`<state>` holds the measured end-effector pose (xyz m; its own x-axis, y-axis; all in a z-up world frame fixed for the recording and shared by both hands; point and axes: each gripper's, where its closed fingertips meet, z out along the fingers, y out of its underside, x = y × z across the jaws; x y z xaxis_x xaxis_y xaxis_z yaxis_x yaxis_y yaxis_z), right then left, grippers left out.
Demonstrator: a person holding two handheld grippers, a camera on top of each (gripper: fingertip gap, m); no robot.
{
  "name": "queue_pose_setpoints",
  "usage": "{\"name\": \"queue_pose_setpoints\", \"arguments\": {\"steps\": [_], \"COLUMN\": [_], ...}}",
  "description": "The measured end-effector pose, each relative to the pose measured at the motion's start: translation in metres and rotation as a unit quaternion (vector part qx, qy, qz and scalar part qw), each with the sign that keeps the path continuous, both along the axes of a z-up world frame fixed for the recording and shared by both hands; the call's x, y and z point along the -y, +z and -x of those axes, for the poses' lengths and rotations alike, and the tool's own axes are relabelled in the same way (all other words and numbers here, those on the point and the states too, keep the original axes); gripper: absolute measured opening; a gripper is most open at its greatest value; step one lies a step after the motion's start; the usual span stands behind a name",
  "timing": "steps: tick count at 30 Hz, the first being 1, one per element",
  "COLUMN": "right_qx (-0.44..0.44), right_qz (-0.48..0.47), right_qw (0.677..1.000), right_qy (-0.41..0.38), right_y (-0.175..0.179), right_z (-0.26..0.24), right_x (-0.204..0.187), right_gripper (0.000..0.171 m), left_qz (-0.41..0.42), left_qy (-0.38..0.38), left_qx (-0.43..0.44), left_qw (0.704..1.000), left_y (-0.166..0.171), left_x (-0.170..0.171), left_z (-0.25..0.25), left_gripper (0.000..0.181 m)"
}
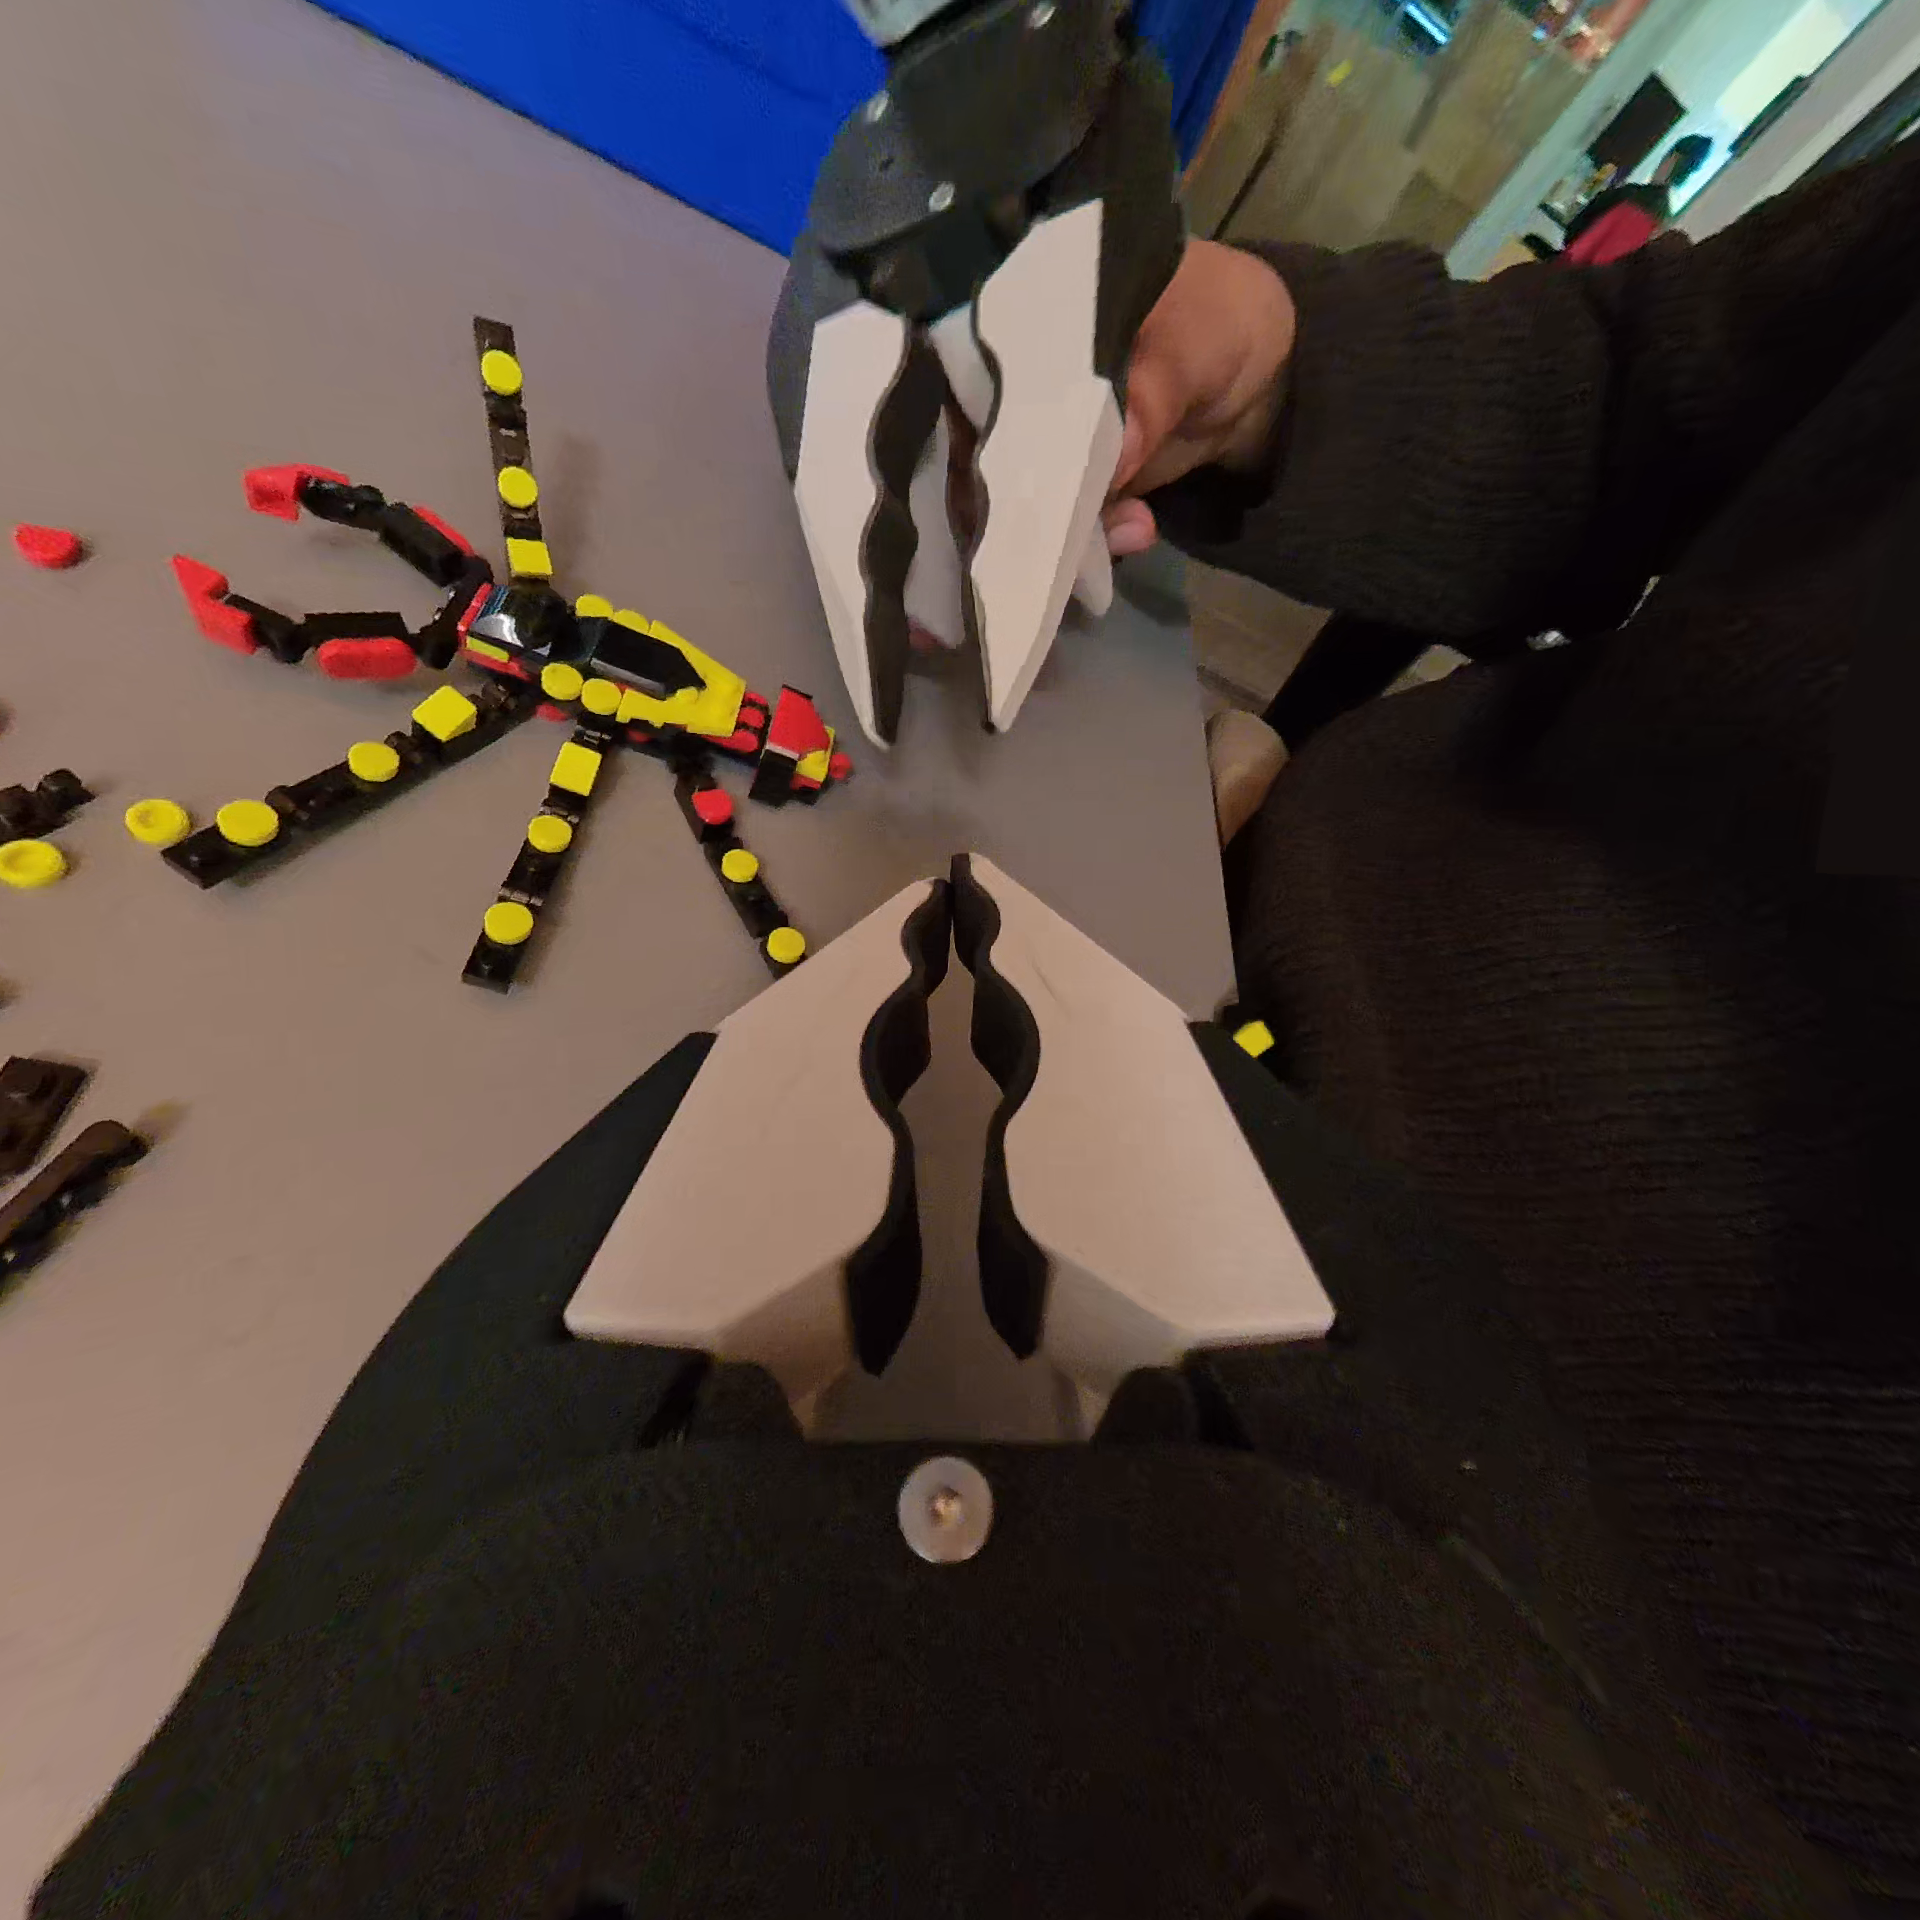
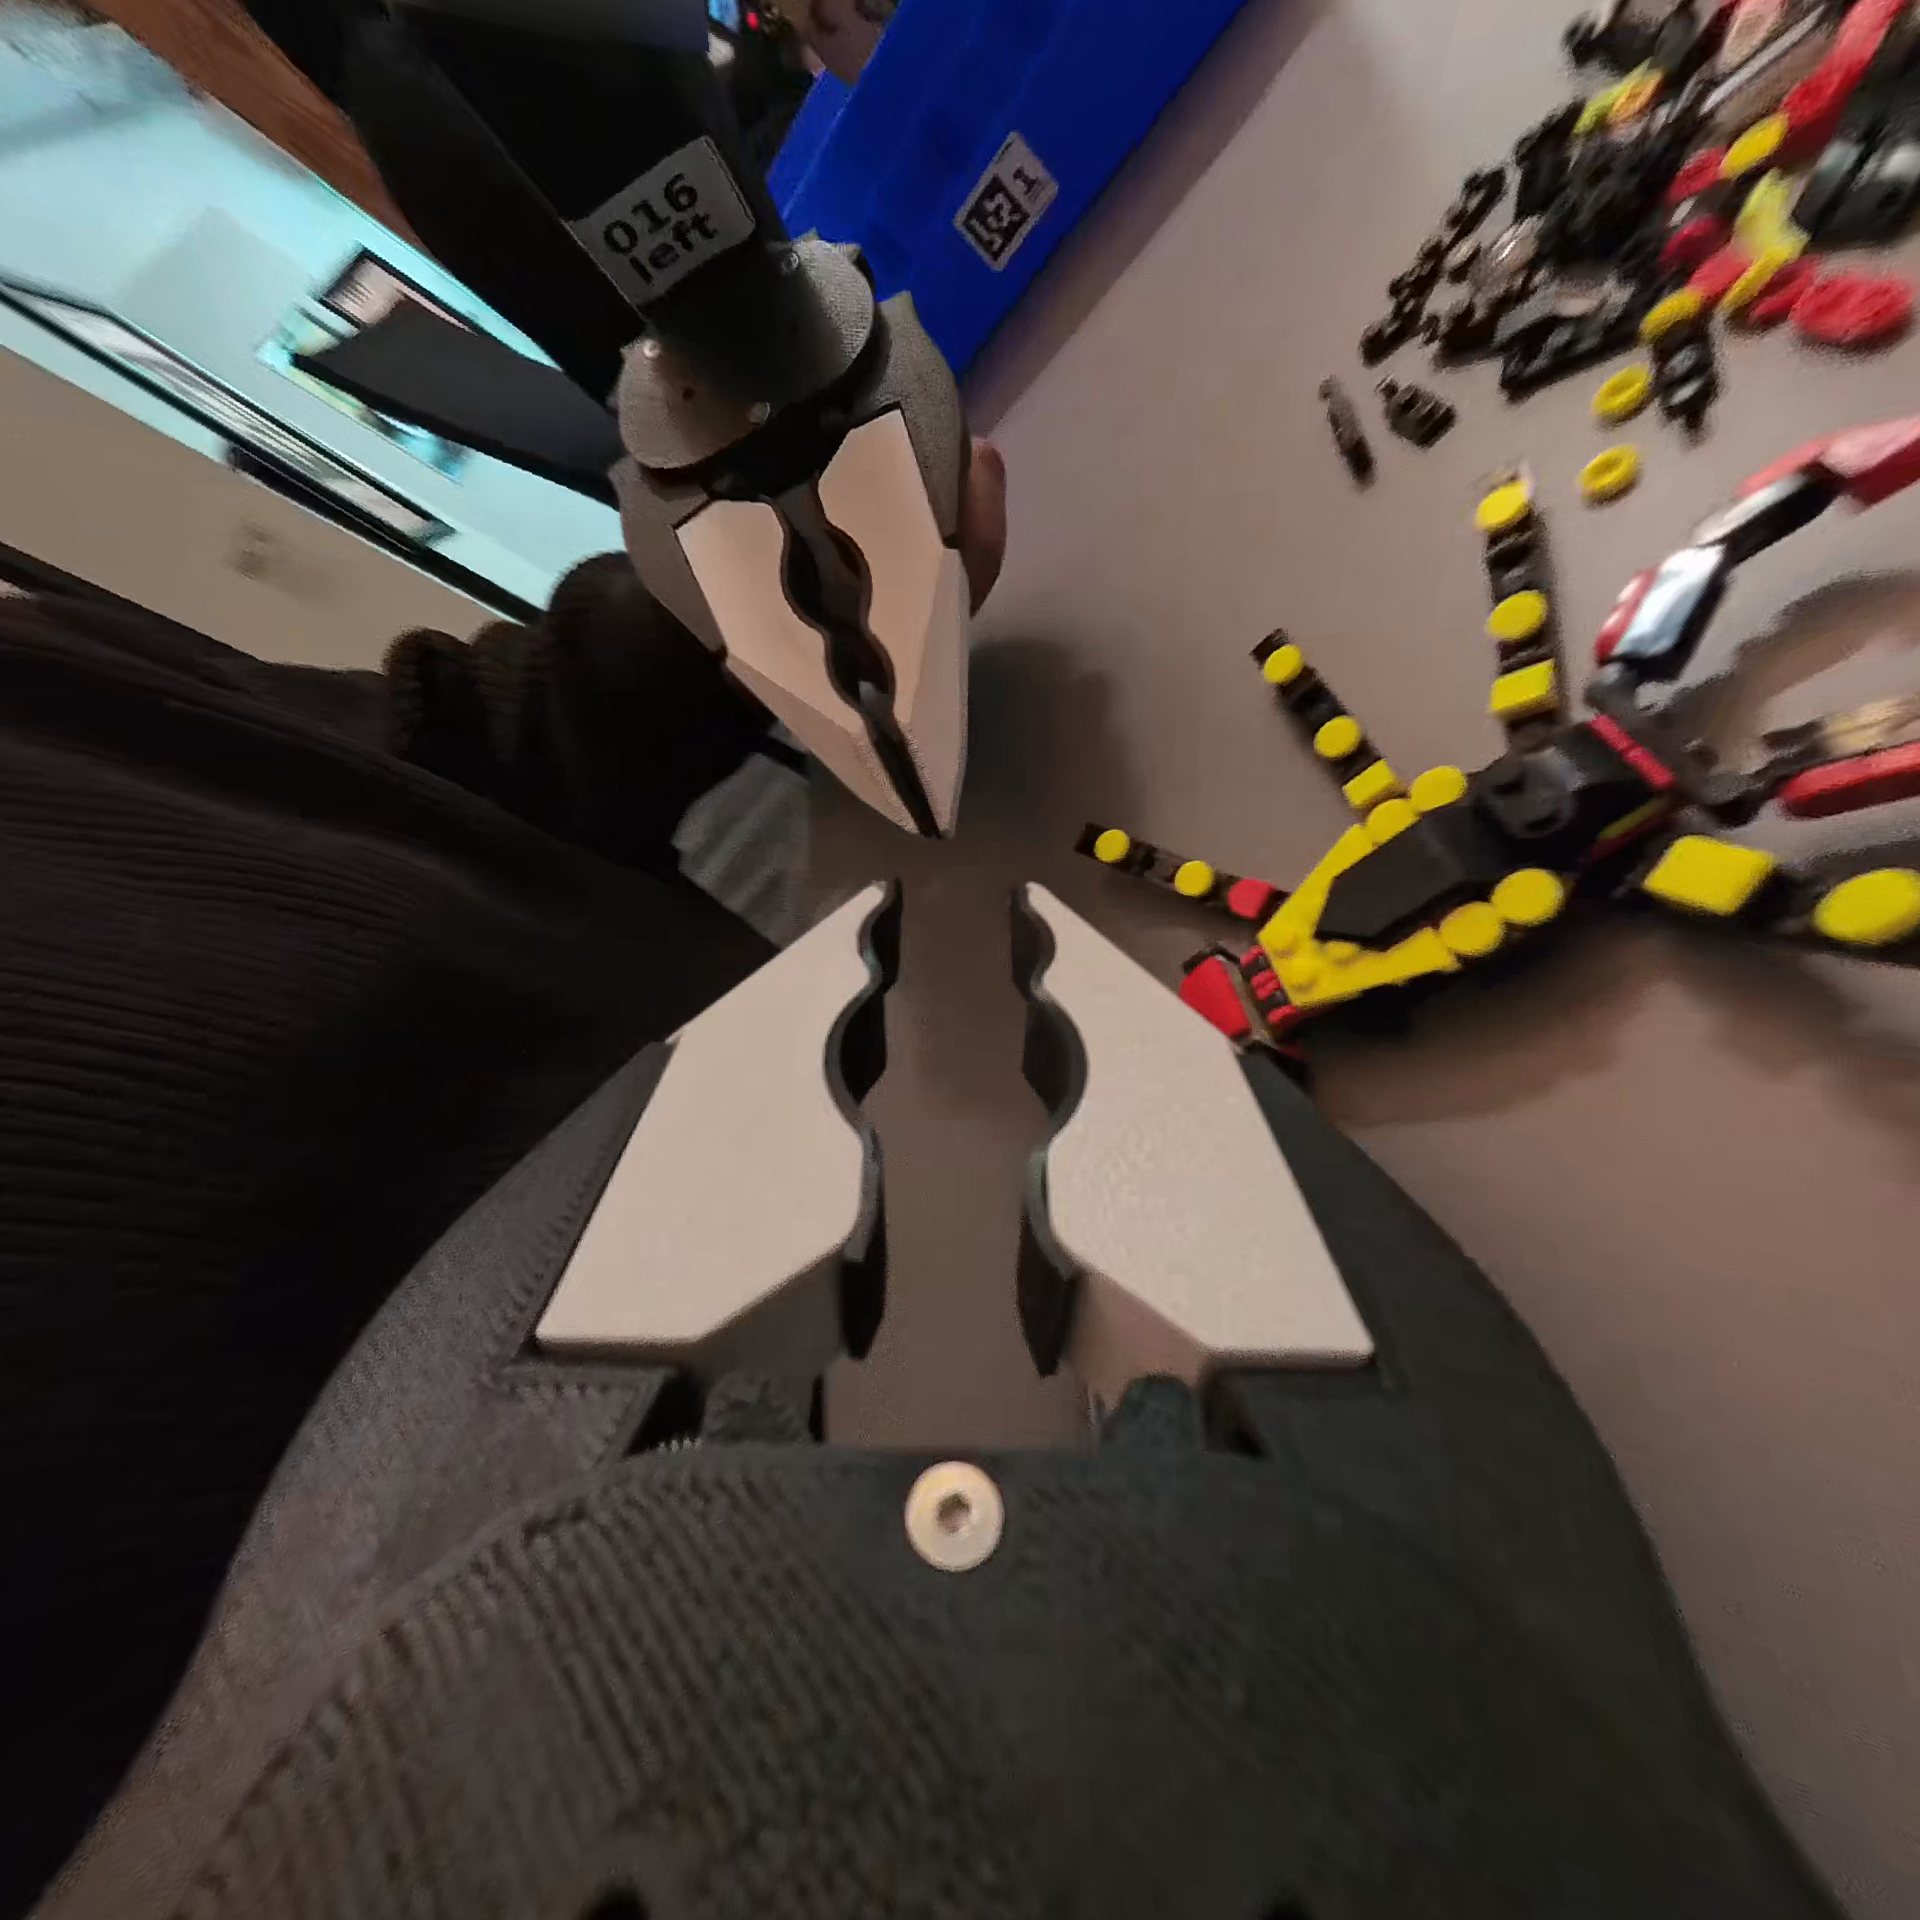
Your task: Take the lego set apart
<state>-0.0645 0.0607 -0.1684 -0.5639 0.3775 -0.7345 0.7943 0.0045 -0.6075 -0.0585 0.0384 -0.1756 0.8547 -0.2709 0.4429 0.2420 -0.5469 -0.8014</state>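
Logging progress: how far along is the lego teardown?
Partly done. Loose yellow round pieces and a pile of parts lie detached. Nothing is in hand: left tongs are shut and empty, right tongs open. Left to do: the scorpion-like model, body, legs and claws assembled.

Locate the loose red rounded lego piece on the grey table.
Left wrist view, far left: the red rounded piece lies alone on the grey table, beyond the model's red claw.

your left gripper hangs pinched closed, tips touching and holding nothing, while your right gripper faces it tip to tip, fingers parted and empty.
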Motion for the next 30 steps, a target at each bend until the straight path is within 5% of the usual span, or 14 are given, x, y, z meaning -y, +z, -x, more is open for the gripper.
{"name": "queue_pose_setpoints", "arguments": {"steps": [7, 12, 16, 30], "right_qx": [-0.096, -0.194, -0.235, -0.263], "right_qz": [-0.063, -0.2, -0.223, -0.303], "right_qw": [0.991, 0.94, 0.91, 0.879], "right_qy": [0.075, 0.195, 0.258, 0.258], "right_y": [0.005, -0.027, -0.034, -0.054], "right_z": [-0.024, -0.067, -0.099, -0.094], "right_x": [0.011, 0.034, 0.057, 0.053], "right_gripper": [0.021, 0.03, 0.025, 0.01], "left_qz": [0.019, 0.023, 0.026, 0.021], "left_qy": [-0.01, -0.001, 0.003, 0.01], "left_qx": [-0.005, -0.003, 0.002, -0.001], "left_qw": [1.0, 1.0, 1.0, 1.0], "left_y": [-0.008, -0.01, -0.012, -0.009], "left_x": [0.001, 0.0, 0.0, -0.003], "left_z": [-0.004, -0.001, 0.001, 0.0], "left_gripper": [0.0, 0.0, 0.0, 0.0]}}
